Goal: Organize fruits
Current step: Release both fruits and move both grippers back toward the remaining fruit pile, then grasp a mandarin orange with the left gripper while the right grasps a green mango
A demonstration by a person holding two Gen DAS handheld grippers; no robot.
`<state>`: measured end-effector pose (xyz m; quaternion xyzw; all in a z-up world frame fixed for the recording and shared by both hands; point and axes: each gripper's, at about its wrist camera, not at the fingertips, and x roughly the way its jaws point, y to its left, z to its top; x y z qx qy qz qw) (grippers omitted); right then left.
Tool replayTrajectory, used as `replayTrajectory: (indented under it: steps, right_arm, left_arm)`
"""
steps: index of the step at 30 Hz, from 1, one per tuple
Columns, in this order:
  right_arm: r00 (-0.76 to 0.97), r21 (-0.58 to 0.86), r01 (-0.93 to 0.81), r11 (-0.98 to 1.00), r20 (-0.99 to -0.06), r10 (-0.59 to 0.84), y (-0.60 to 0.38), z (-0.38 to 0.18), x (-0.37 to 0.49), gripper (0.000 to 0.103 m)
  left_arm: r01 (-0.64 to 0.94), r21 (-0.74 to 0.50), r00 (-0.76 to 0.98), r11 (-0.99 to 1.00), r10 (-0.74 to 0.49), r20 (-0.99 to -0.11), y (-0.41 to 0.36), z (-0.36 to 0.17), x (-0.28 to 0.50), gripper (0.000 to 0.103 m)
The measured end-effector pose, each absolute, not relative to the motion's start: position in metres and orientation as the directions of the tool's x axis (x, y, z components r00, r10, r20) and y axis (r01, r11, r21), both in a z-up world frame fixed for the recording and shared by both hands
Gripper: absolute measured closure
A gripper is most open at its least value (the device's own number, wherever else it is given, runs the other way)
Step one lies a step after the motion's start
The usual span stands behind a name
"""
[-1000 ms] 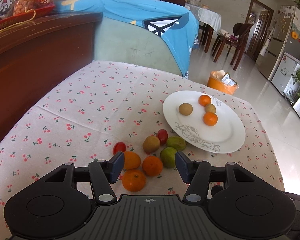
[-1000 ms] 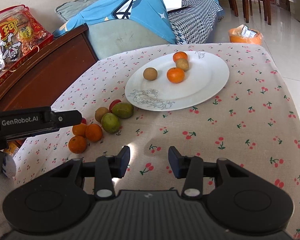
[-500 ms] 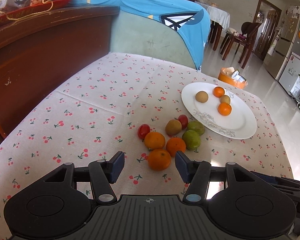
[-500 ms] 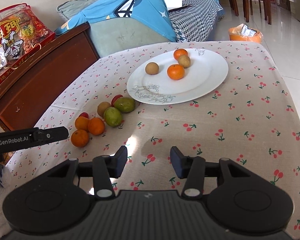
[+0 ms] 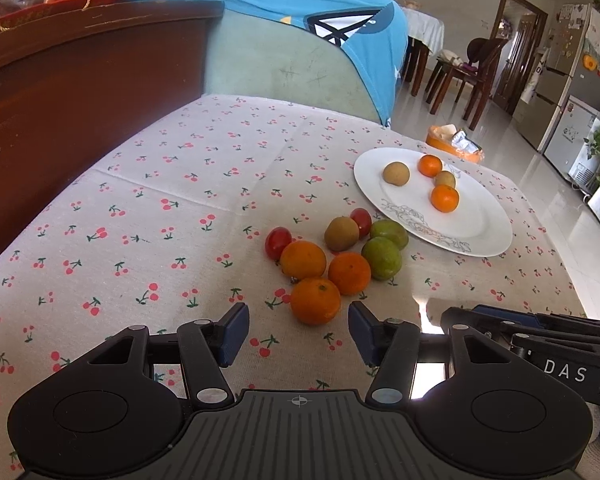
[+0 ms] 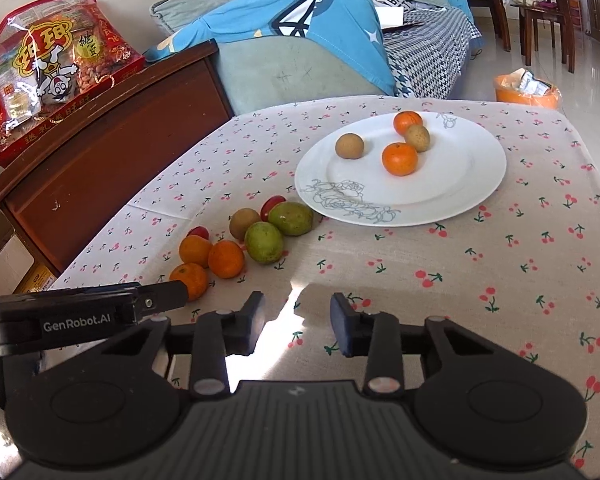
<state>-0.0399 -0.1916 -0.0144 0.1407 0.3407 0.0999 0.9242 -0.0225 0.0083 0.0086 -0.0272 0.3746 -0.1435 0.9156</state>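
A: Since a second ago the left hand-held gripper (image 5: 298, 334) has drawn back from the loose fruit: the pads that straddled the oranges now sit low in the left wrist view with the nearest orange (image 5: 315, 300) just above and between them.

B: Holding anything?

A: No. Its jaws are apart and closing a little, nothing between them but cloth. The right hand-held gripper (image 6: 298, 326) is also empty, jaws closing over bare table (image 6: 500, 280).

B: Which one is nearer the pile?

A: The left. The nearest orange lies straight ahead of it, slightly right of centre, close to the pad tips. It is round, so no long axis to line up with. From the right wrist view the pile sits well off to the centre left, and the left finger (image 6: 160, 300) partly covers that same orange.

B: And the plate?

A: The white plate (image 5: 480, 220) lies right of centre in the left view, beyond the pile, carrying two oranges and two brown fruits. Only the right view shows the plate's full rim and the open table beside it; the left view shows the gap between pads and orange.
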Motion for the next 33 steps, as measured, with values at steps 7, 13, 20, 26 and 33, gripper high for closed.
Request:
replayTrajectory:
  steps: [7,13,20,26,33]
  right_arm:
    - [0.744,0.341,-0.119,0.933,-0.591,0.311,-0.188,-0.015,-0.023,0.069]
    - [0.746,0.35,-0.132,0.927,-0.581,0.325,-0.184,-0.016,-0.007,0.07]
    - [0.743,0.368,-0.153,0.917,-0.569,0.352,-0.177,-0.019,0.008,0.07]
    - [0.748,0.378,-0.162,0.912,-0.556,0.363,-0.173,-0.021,0.015,0.073]
    - [0.752,0.412,-0.147,0.899,-0.544,0.373,-0.177,-0.025,0.022,0.074]
  left_arm:
    - [0.292,-0.13,0.69,0.947,-0.303,-0.657,-0.006,0.001,-0.019,0.055]
    - [0.288,-0.127,0.697,0.949,-0.299,-0.652,-0.009,-0.005,-0.014,0.069]
    - [0.281,-0.126,0.702,0.952,-0.293,-0.649,-0.006,-0.003,-0.016,0.075]
    - [0.252,-0.119,0.712,0.96,-0.267,-0.649,-0.001,-0.001,-0.018,0.075]
    - [0.24,-0.109,0.714,0.965,-0.251,-0.654,0.001,-0.004,-0.017,0.075]
